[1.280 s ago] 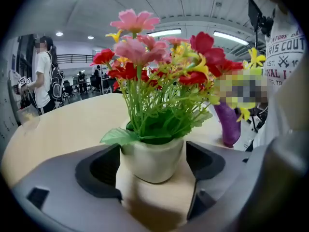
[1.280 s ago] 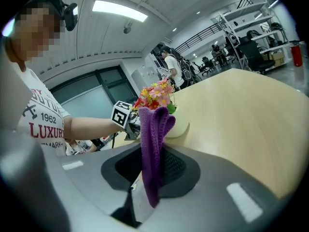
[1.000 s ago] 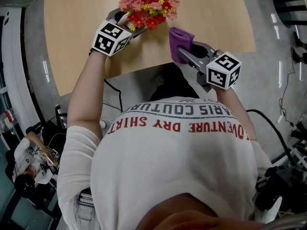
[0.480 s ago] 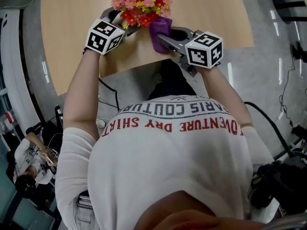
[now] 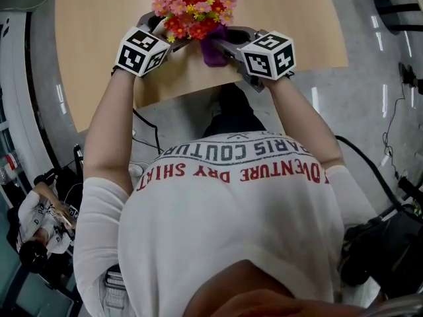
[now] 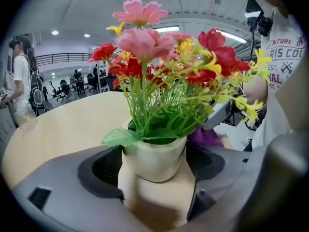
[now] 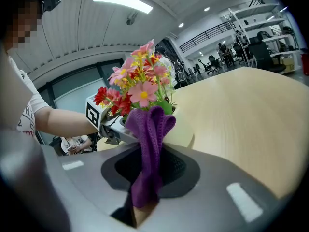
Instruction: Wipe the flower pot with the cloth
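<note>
Left tongs [image 6: 154, 170] are clamped on the flower pot [image 6: 153, 154], one jaw pressed to each side of its pale wall, holding it upright with the flowers [image 5: 192, 5] standing above it. Right tongs [image 7: 147, 173] are pinching the purple cloth [image 7: 150, 129], which stands up out of the jaws in a folded bunch.

From the head view, the pot sits over the near edge of the worktop [image 5: 106, 32], between the two tongs. Whether it rests on the wood or is lifted just off it cannot be told. The cloth is on the pot's right side, just beside it and probably touching. In the left gripper view a purple patch shows right behind the pot's right wall, below the leaves.

As for progress, the setting-up looks finished: the pot is steadied and the cloth is gripped and brought up to it. The wiping itself looks to be only at its start. No side of the pot shows as cleaned or dirty, so how much has been rubbed is not readable. Most likely what is left is to pass the cloth around the wall and rim.
</note>
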Available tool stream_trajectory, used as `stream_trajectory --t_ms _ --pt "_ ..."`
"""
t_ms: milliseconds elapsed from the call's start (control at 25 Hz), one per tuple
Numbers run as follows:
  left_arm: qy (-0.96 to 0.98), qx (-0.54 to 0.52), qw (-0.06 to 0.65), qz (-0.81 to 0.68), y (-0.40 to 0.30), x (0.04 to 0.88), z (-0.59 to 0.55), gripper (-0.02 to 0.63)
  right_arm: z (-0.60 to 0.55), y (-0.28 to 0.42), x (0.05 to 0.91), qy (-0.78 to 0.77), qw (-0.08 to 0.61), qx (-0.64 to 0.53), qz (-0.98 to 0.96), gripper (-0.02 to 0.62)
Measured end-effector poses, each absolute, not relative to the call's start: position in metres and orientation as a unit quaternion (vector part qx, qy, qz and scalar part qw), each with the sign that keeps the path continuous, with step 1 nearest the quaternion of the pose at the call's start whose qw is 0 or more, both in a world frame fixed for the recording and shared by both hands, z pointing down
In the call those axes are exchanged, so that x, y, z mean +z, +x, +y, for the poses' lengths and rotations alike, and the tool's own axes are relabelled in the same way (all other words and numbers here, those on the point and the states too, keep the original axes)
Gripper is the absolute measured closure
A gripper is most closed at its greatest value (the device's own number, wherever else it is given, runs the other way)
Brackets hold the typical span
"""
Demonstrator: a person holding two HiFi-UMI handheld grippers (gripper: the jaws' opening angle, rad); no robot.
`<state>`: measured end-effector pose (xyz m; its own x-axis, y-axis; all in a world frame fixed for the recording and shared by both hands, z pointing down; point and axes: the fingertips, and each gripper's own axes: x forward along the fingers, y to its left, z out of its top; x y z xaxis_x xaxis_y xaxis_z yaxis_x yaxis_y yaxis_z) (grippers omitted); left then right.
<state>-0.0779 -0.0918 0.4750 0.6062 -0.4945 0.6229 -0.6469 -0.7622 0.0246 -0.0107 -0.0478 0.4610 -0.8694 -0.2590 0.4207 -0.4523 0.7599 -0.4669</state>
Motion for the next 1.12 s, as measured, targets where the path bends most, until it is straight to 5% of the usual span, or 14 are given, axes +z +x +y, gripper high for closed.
stream_trajectory --t_ms 560,1120 --pt "0.88 0.347 0.119 -0.301 -0.086 0.493 -0.089 0.193 -0.07 0.002 0.464 0.206 0.168 0.28 -0.923 0.526" --pt "0.885 0.277 0.163 -0.337 -0.09 0.484 -0.082 0.193 -0.1 0.028 0.464 0.233 0.17 0.272 -0.918 0.527"
